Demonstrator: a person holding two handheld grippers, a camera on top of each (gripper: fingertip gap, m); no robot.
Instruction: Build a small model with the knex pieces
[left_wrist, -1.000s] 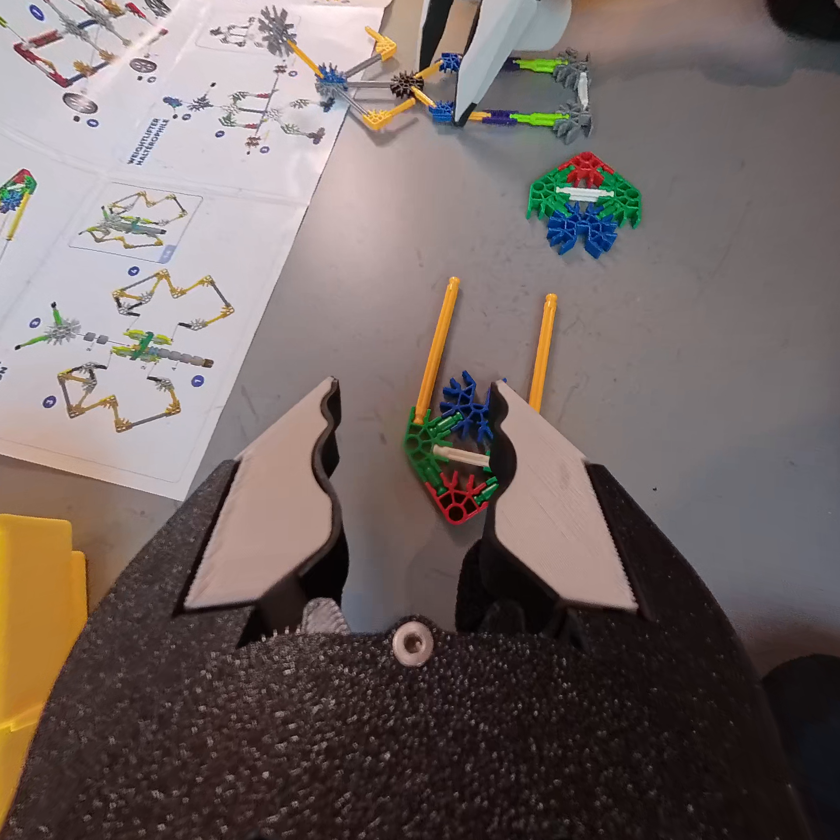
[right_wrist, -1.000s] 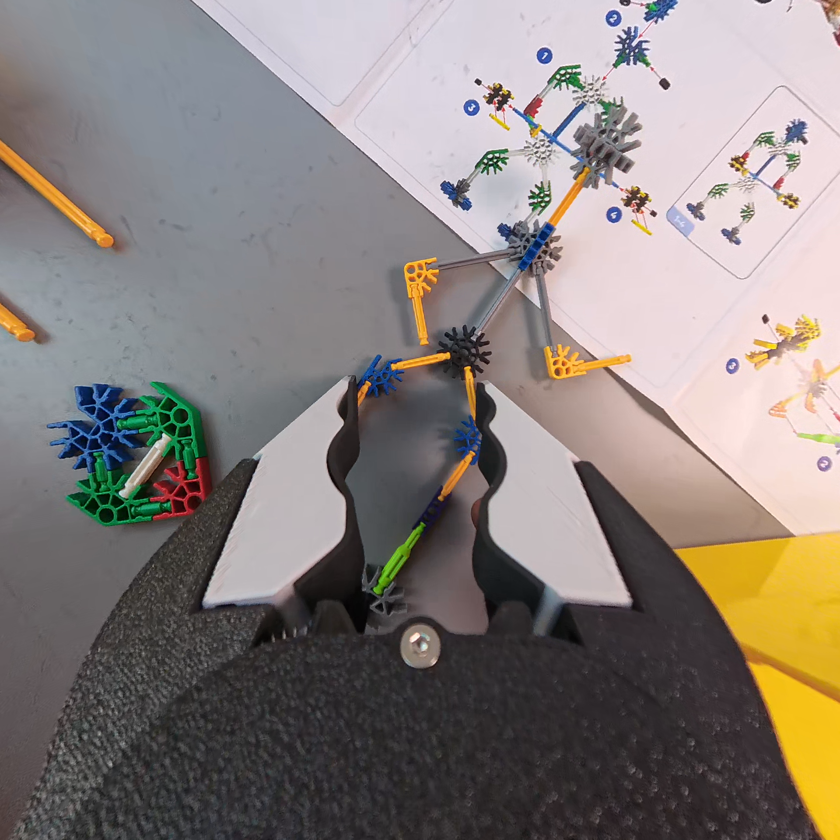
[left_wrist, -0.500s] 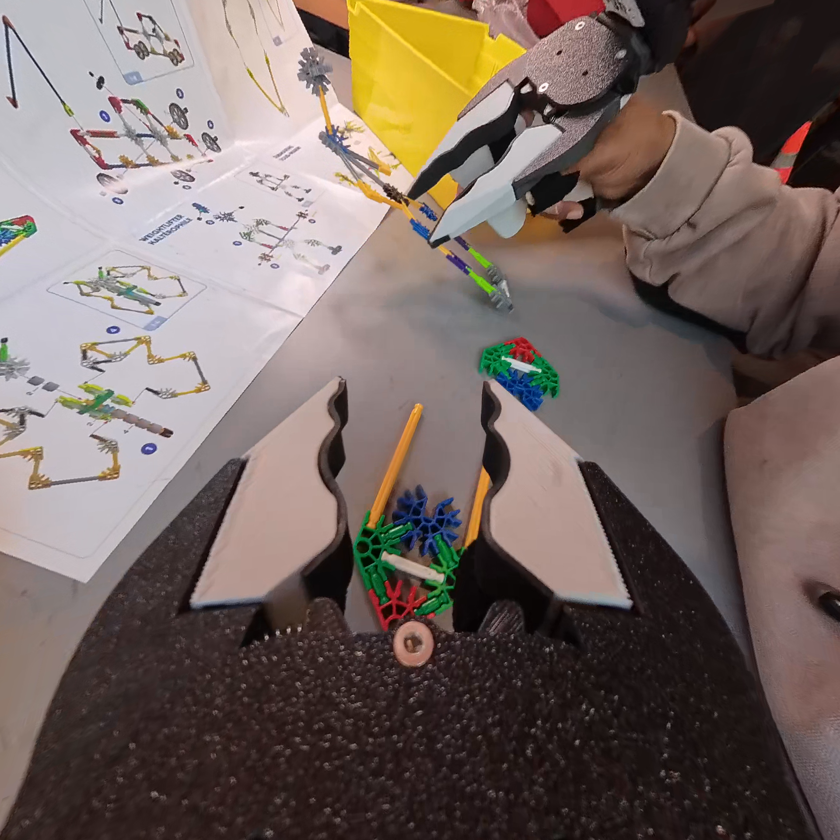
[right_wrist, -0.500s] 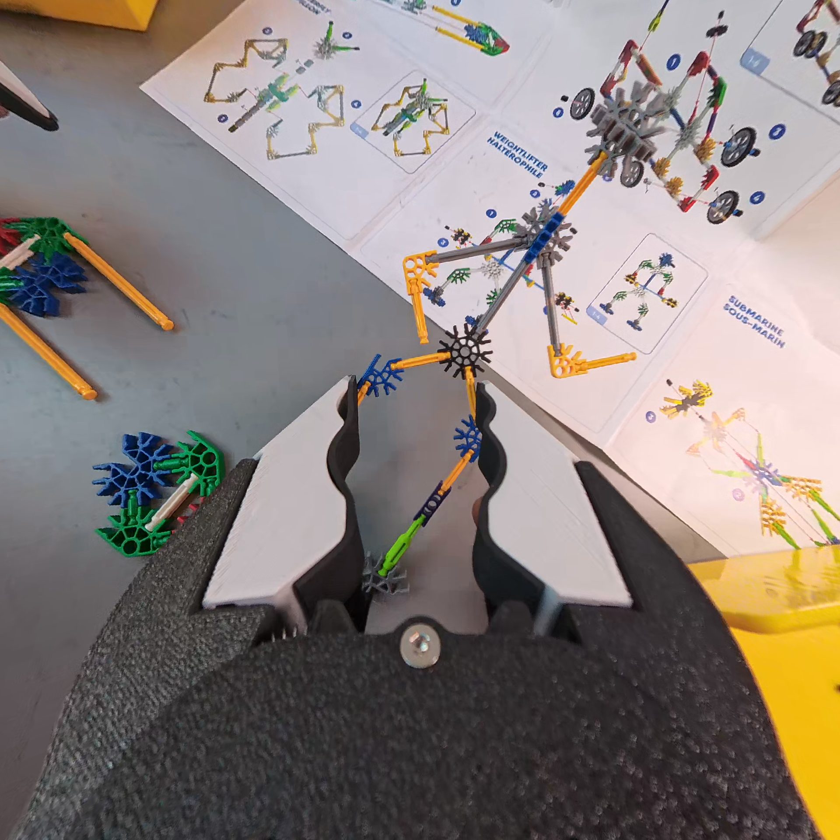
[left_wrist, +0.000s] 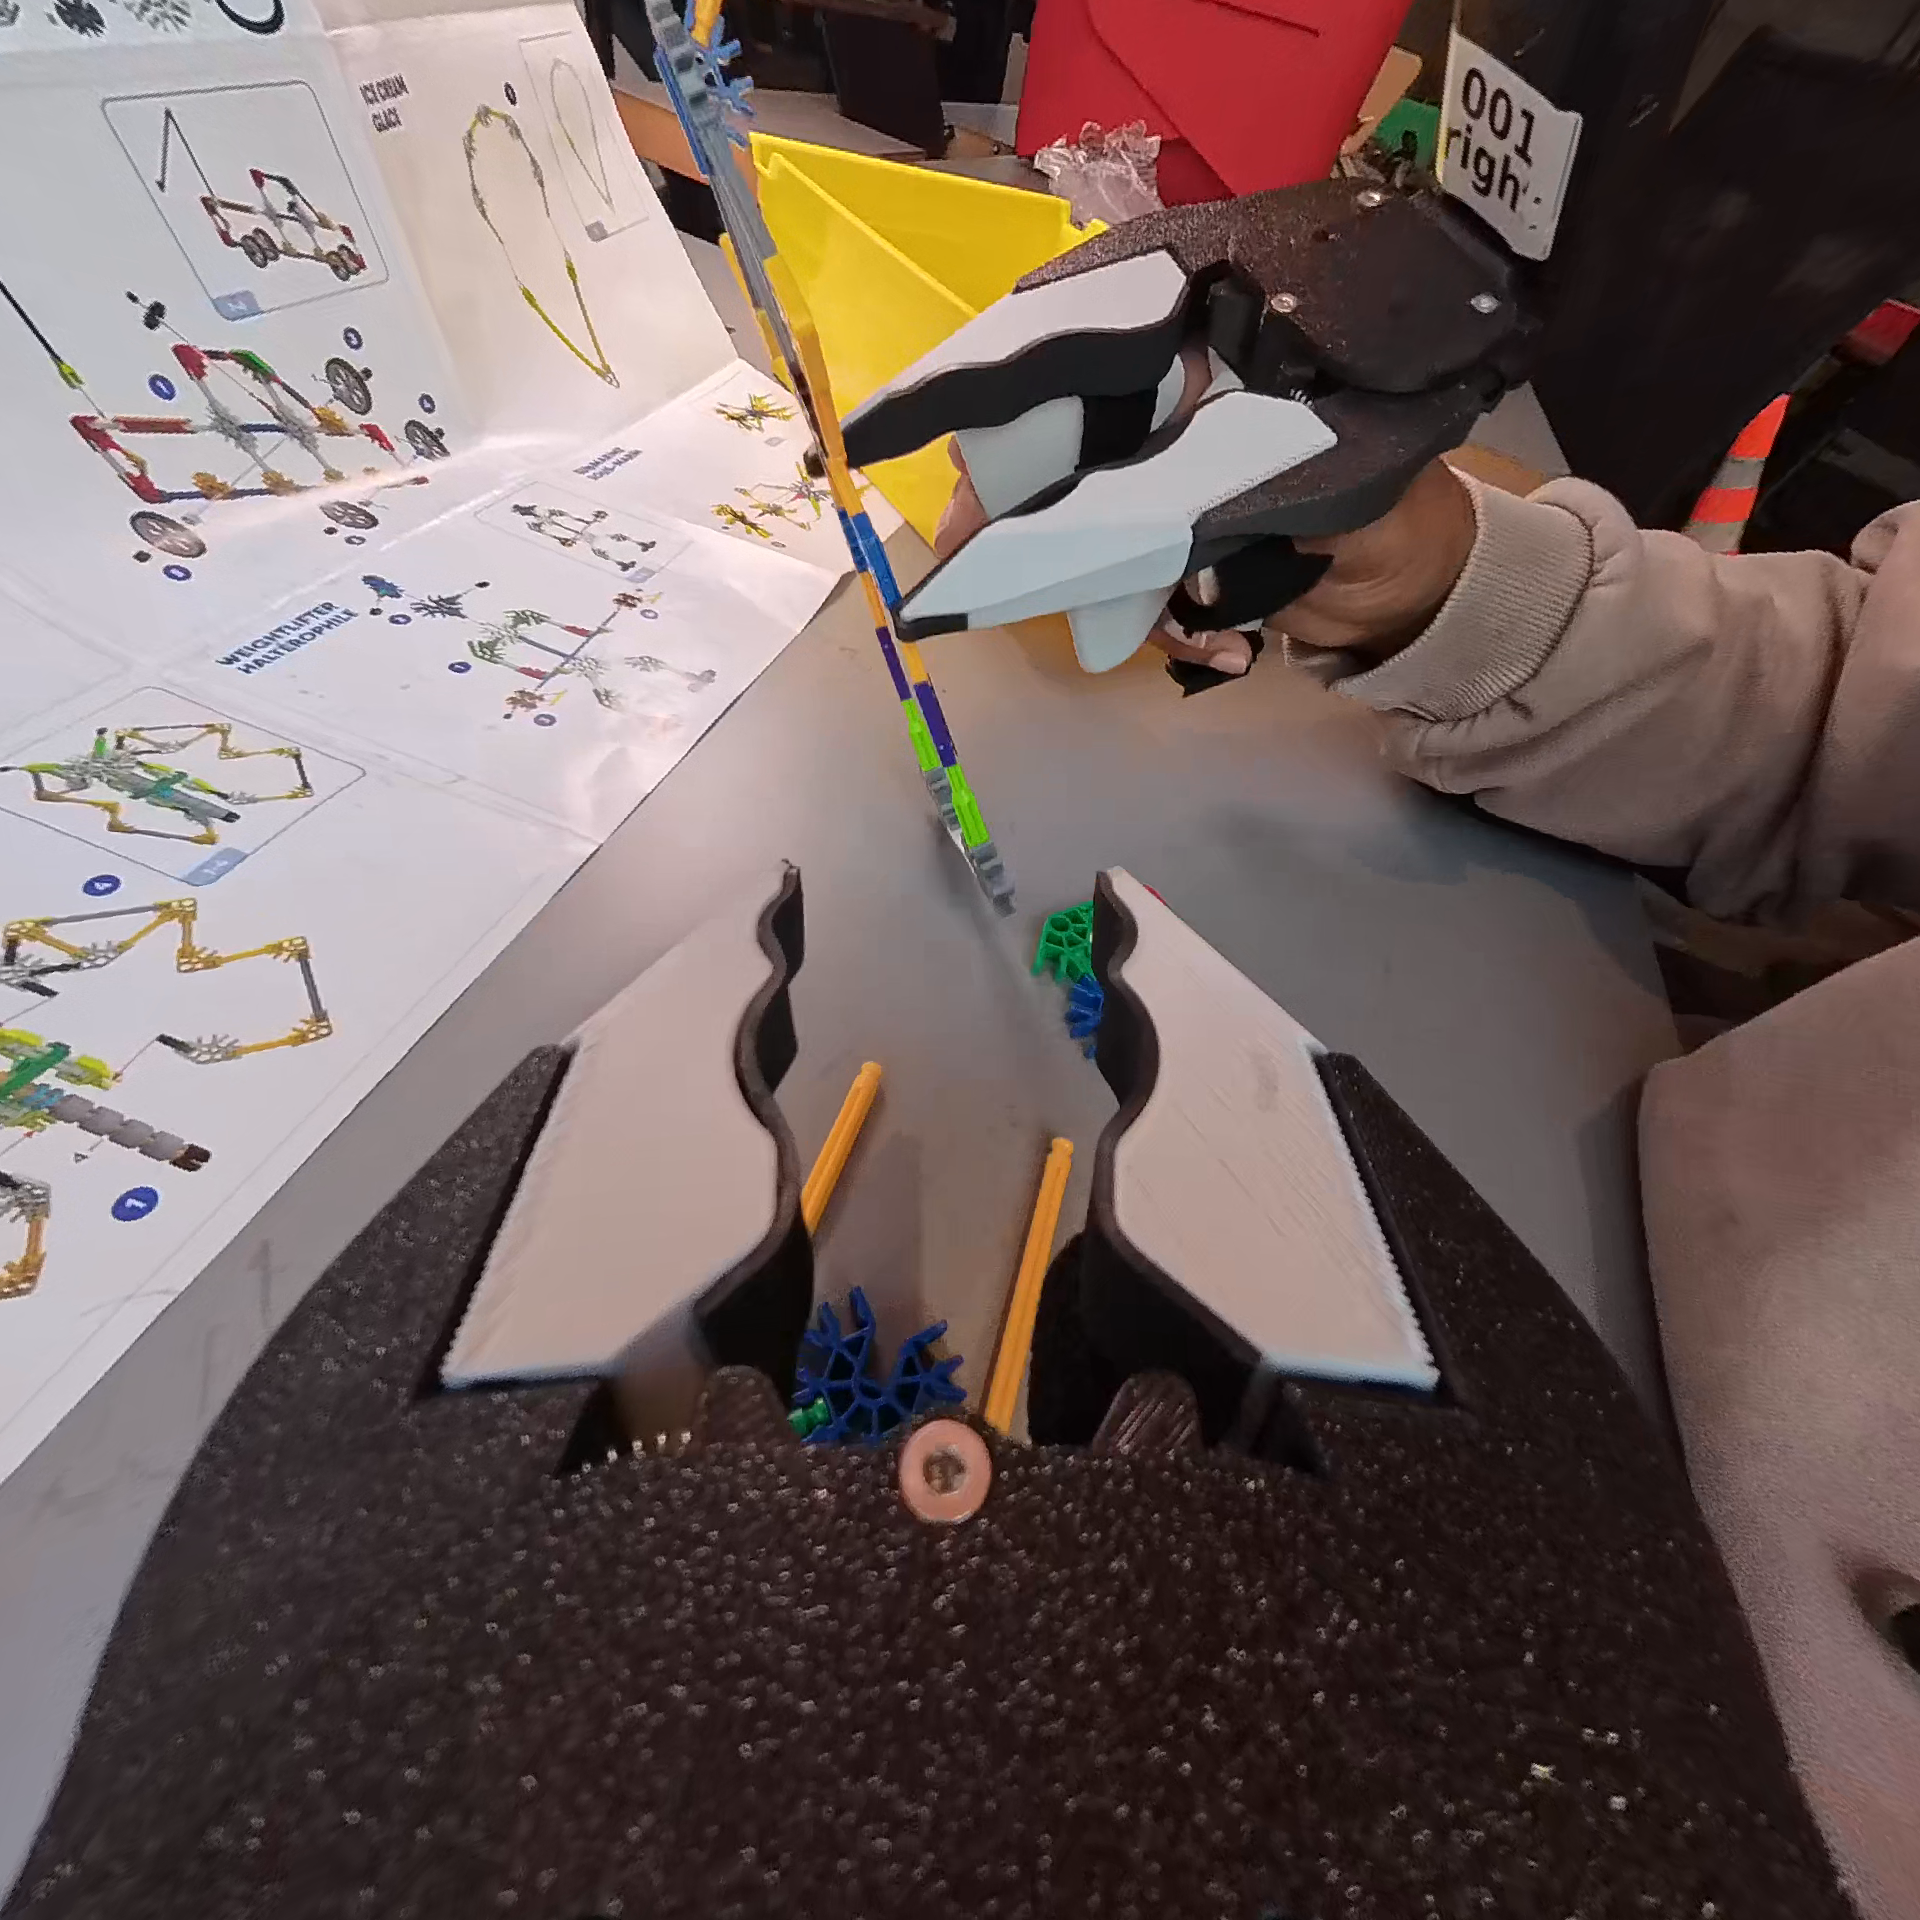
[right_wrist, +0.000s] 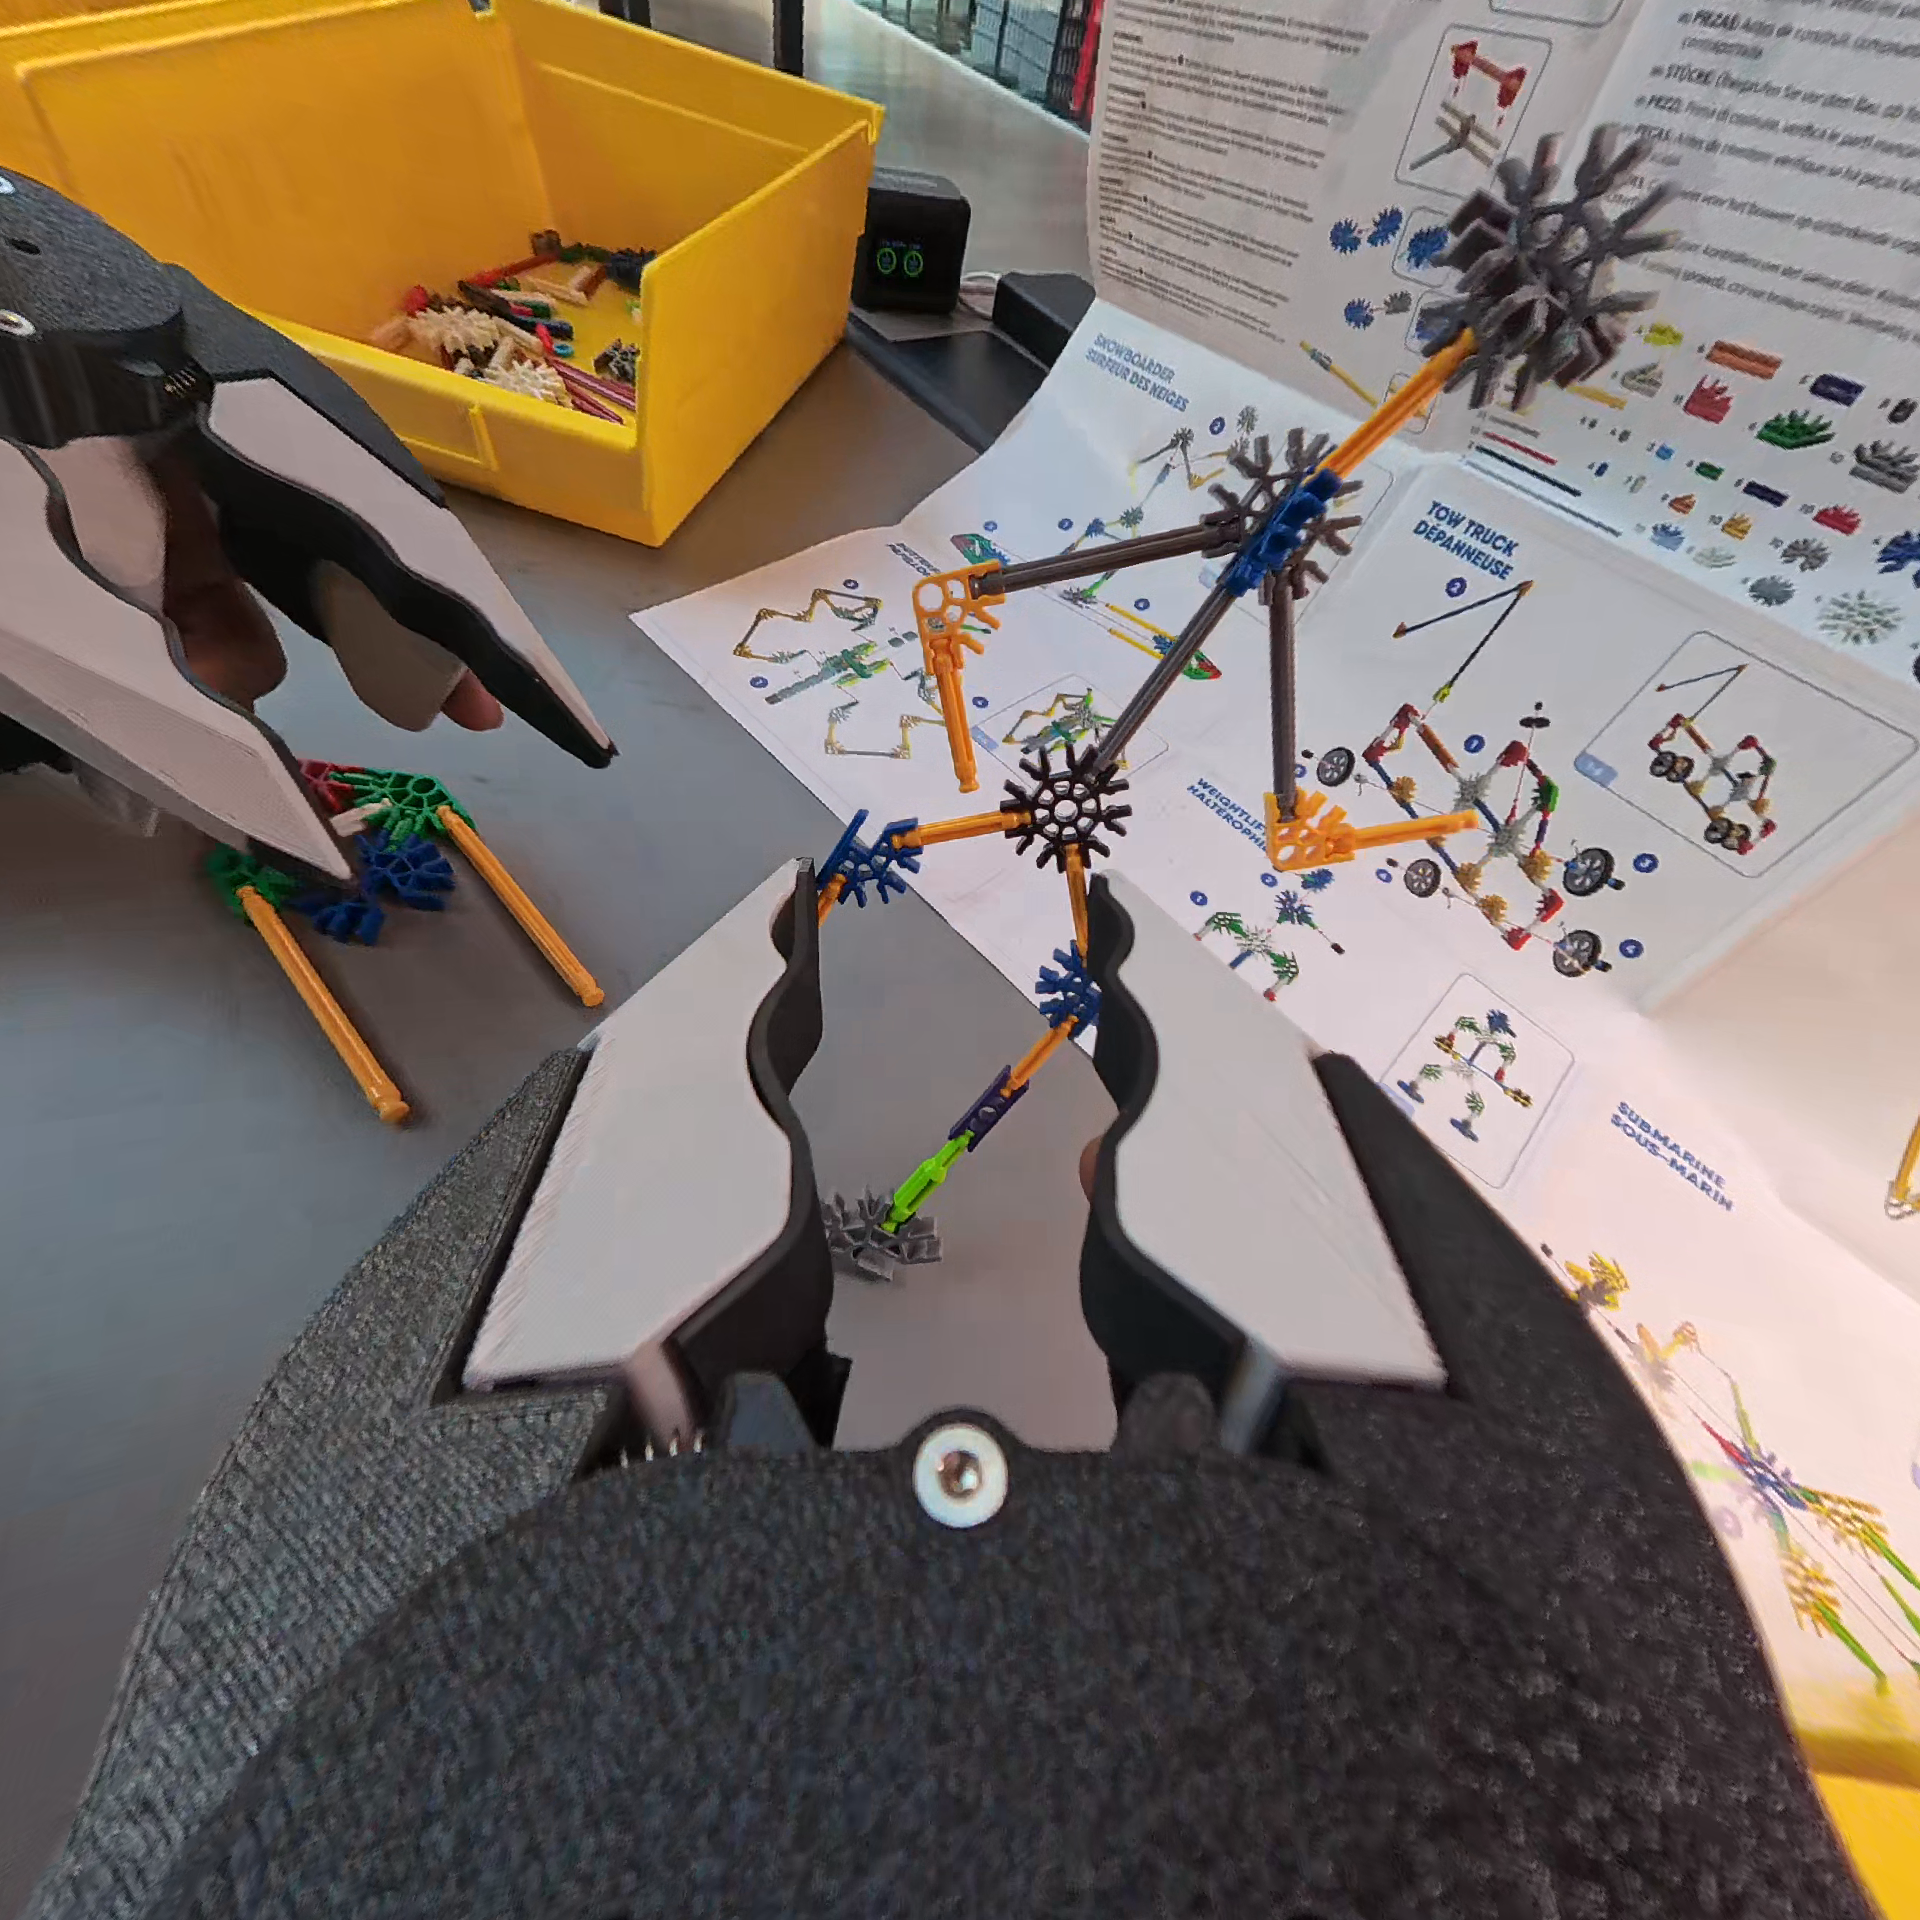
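1. Yellow bin (right_wrist: 665, 343) of loose pieces behind; instruction sheet (left_wrist: 343, 665) under the raised rod model (right_wrist: 1070, 810).
2. Only the right wrist view shows the bin's contents.
3. Right gripper (right_wrist: 951, 914) clamps the model's 2 legs at its tips.
4. Left gripper (left_wrist: 945, 904) spread apart over the small connector piece (left_wrist: 873, 1371) with 2 yellow rods.

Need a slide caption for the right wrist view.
Right gripper grips a rod-and-connector figure above the instruction sheet.
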